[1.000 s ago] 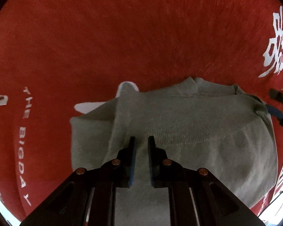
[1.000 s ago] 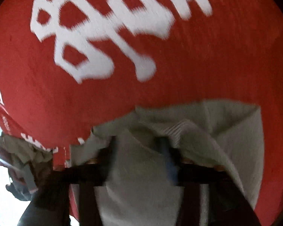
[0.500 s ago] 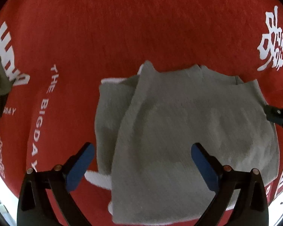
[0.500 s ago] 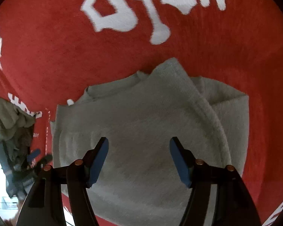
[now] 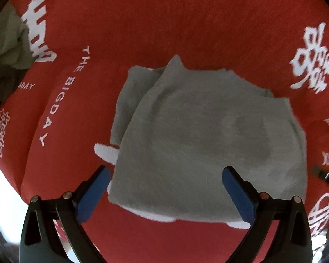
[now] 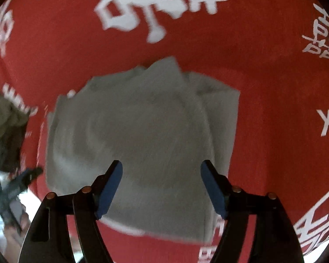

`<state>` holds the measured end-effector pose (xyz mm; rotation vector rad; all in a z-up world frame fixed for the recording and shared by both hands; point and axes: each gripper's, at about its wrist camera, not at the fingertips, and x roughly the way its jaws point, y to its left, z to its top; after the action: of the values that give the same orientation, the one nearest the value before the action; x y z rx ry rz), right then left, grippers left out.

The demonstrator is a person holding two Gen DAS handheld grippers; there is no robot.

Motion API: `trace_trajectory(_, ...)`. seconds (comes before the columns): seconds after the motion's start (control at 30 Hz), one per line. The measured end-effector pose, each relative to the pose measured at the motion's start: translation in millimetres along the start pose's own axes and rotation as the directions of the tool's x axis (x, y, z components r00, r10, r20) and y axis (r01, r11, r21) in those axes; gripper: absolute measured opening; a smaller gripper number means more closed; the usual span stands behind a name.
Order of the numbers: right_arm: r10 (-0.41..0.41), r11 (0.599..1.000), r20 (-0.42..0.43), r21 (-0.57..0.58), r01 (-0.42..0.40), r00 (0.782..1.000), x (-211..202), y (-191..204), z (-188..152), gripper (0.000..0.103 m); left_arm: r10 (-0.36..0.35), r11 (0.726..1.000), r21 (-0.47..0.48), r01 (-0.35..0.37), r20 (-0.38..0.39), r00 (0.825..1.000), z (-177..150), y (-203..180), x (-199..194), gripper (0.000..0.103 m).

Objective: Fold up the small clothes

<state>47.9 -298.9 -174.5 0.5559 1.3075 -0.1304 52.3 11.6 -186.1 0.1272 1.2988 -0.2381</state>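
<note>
Since a second ago, both grippers released garment and drew back above it. Red cloth table cover with white lettering [image 5: 186, 22] spans both views. Folded grey knitted garment [image 5: 208, 135] lies flat on cover, centre. Olive crumpled clothes pile [image 5: 6, 43] at far left. Left gripper [image 5: 165, 191]: blue-padded fingers spread wide, empty. Right gripper [image 6: 161, 188]: fingers likewise wide, empty, over garment's near edge.

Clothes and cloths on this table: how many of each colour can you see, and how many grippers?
Grey folded garment: 1
Olive-green crumpled clothes pile: 1
Red tablecloth with white print: 1
Gripper, open: 2, left gripper and right gripper
Total: 5
</note>
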Motion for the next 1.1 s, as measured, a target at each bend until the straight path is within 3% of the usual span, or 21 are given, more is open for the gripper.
trace_trajectory(0.13,0.042,0.997,-0.041,-0.060,-0.044,0.998,-15,13,-30,0.079,-0.074,0.997,-0.018,0.076,0.090,0.993,-18,1,-35,0.102)
trace_trajectory(0.27,0.092,0.991,-0.093,-0.084,-0.100,0.991,-6,34,-58,0.079,-0.143,0.989,-0.031,0.146,0.084,0.986,-35,8,-50,0.102)
trace_trajectory(0.47,0.130,0.985,-0.155,-0.093,-0.146,0.979,12,49,-88,0.079,-0.048,0.994,-0.100,0.044,-0.041,0.998,-58,29,-26,0.102)
trace_trajectory(0.57,0.125,0.984,-0.180,-0.101,-0.145,0.976,26,62,-101,0.079,-0.056,0.994,-0.093,0.051,-0.061,0.997,-68,39,-20,0.102)
trace_trajectory(0.67,0.098,0.987,-0.168,-0.110,-0.118,0.981,30,73,-110,0.079,-0.070,0.997,-0.027,0.067,-0.088,0.994,-71,45,-17,0.102)
trace_trajectory(0.87,0.071,0.995,-0.138,-0.063,-0.080,0.988,37,91,-123,0.079,-0.063,0.996,0.056,0.066,-0.059,0.996,-66,70,-26,0.102)
trace_trajectory(1.1,0.117,0.992,-0.129,0.057,-0.111,0.985,61,117,-133,0.079,-0.064,0.992,0.106,0.071,-0.061,0.996,-57,96,-24,0.102)
